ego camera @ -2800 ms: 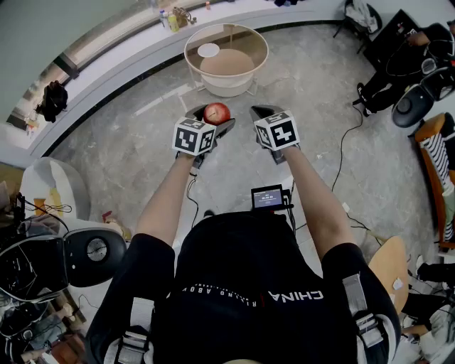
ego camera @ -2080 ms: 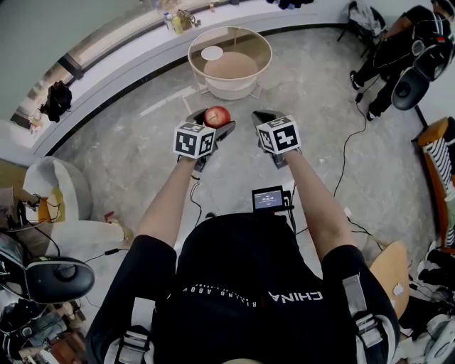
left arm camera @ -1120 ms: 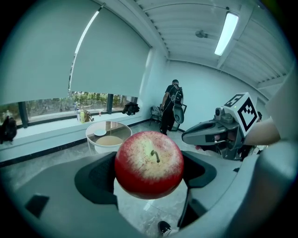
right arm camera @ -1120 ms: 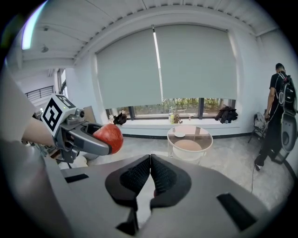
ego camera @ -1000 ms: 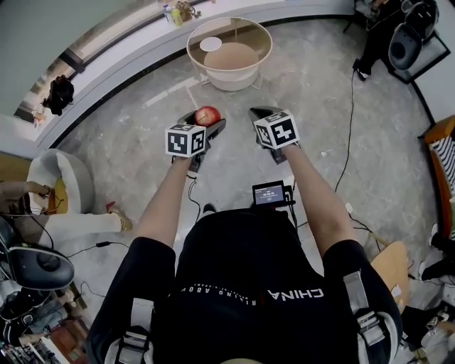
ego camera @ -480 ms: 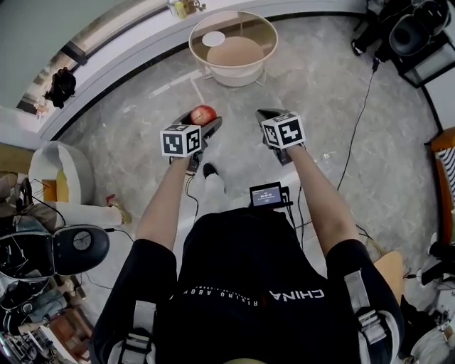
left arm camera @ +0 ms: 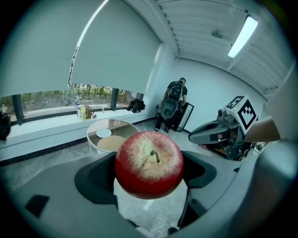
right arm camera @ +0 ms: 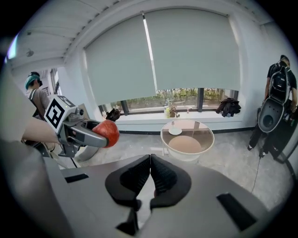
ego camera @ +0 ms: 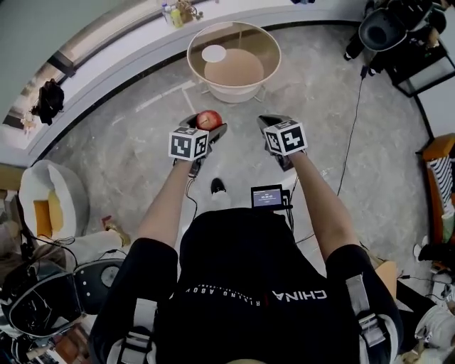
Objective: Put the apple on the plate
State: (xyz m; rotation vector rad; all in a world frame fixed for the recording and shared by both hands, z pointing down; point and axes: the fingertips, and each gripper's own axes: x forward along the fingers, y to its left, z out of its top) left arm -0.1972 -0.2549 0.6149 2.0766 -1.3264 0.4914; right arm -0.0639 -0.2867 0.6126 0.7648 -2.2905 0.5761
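Note:
A red apple [ego camera: 208, 119] [left arm camera: 149, 164] [right arm camera: 107, 132] is held in the air by my left gripper [ego camera: 206, 124] [left arm camera: 150, 173], which is shut on it, stem towards the camera. My right gripper [ego camera: 269, 124] [right arm camera: 150, 173] hovers beside it at the same height, shut with nothing between its jaws. Ahead on the floor stands a round glass-topped table [ego camera: 264, 39] [left arm camera: 91, 130] [right arm camera: 207, 128]. A small white plate [ego camera: 213, 52] [left arm camera: 103, 132] [right arm camera: 175, 131] lies on its top at the far left. Both grippers are short of the table.
A white window ledge [ego camera: 135, 50] with bottles [ego camera: 174, 13] curves behind the table. A white chair [ego camera: 51, 206] stands at left. A person with equipment [ego camera: 387, 28] [right arm camera: 278, 100] is at far right. Cables [ego camera: 350, 135] run over the grey marble floor.
The view has swung a little as the person walked; a foot shows below the grippers. The apple stays gripped in the left gripper, and the table stays at about the same distance.

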